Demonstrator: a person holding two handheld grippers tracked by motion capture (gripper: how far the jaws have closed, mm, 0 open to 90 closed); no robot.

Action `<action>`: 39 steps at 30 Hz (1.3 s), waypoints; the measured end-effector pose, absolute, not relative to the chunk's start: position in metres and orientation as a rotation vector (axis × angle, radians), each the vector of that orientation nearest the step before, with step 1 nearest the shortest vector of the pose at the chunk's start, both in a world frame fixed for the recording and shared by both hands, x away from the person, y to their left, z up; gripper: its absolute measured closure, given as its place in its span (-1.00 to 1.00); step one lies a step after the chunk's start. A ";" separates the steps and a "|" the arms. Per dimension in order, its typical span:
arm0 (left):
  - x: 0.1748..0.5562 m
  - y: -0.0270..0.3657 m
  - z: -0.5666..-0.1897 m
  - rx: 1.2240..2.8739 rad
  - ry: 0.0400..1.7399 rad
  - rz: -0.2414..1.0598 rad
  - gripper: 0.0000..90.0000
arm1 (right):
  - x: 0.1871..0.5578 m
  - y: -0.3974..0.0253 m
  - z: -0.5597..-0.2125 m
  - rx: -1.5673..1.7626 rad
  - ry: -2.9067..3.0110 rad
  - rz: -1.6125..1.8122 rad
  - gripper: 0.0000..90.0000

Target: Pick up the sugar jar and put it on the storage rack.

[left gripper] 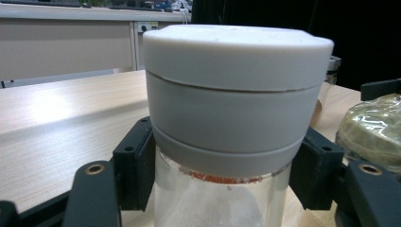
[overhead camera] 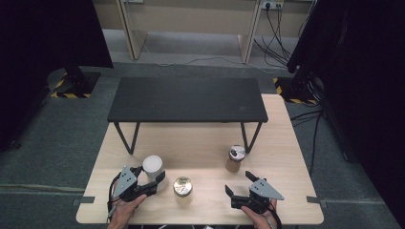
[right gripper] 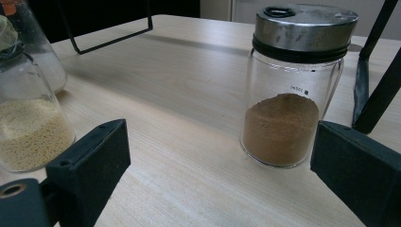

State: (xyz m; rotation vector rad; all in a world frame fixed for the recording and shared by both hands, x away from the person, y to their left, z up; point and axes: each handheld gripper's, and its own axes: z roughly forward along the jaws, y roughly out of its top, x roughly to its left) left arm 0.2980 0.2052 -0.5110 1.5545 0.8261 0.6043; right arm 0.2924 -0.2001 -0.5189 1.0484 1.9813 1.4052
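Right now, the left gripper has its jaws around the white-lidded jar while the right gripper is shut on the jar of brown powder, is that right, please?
Not quite: the right gripper is open, not shut on anything. The right gripper view shows its jaws standing wide apart, with the jar of brown powder ahead of them and untouched. The left gripper does have its jaws around the white-lidded jar, as the left gripper view shows.

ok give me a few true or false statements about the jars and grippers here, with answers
1. The left gripper has its fingers either side of the white-lidded jar. True.
2. The right gripper is shut on the brown powder jar. False: it is open, with that jar ahead of it and untouched.
3. The brown powder jar has a metal lid. True.
4. The middle jar stands on the black bench. False: it stands on the wooden table.
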 end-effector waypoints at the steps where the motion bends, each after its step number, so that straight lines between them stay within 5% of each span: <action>1: 0.298 0.205 -0.510 1.557 0.827 0.602 -0.23 | 0.292 -0.200 -0.519 1.048 1.981 1.405 -0.87; 39: 0.297 0.208 -0.498 1.567 0.863 0.588 -0.22 | 0.292 -0.200 -0.518 1.050 1.975 1.421 -0.87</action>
